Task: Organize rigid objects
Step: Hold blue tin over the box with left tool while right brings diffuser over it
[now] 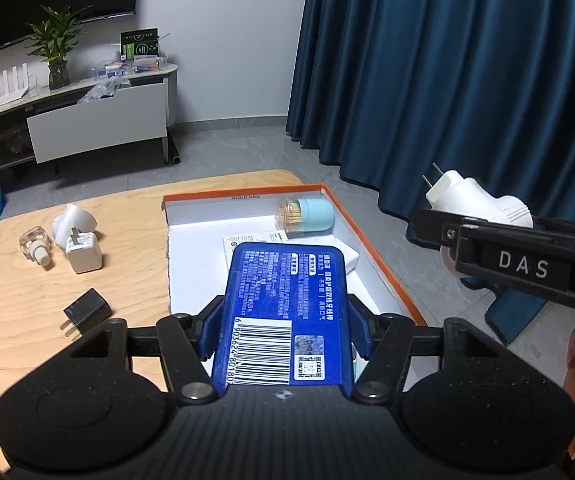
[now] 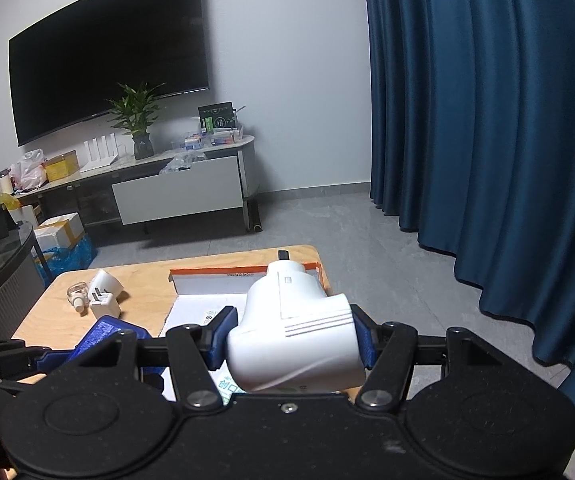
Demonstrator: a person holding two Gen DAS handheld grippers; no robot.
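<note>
A blue box [image 1: 287,312] is being squeezed tight by the left gripper [image 1: 285,328], above the orange-edged tray [image 1: 371,236] on the wooden table [image 1: 47,312]. A white plug [image 2: 295,332] is being pinched by the right gripper [image 2: 293,340], over the tray too.

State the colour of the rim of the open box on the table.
Orange rim, clearest in the left wrist view.
</note>
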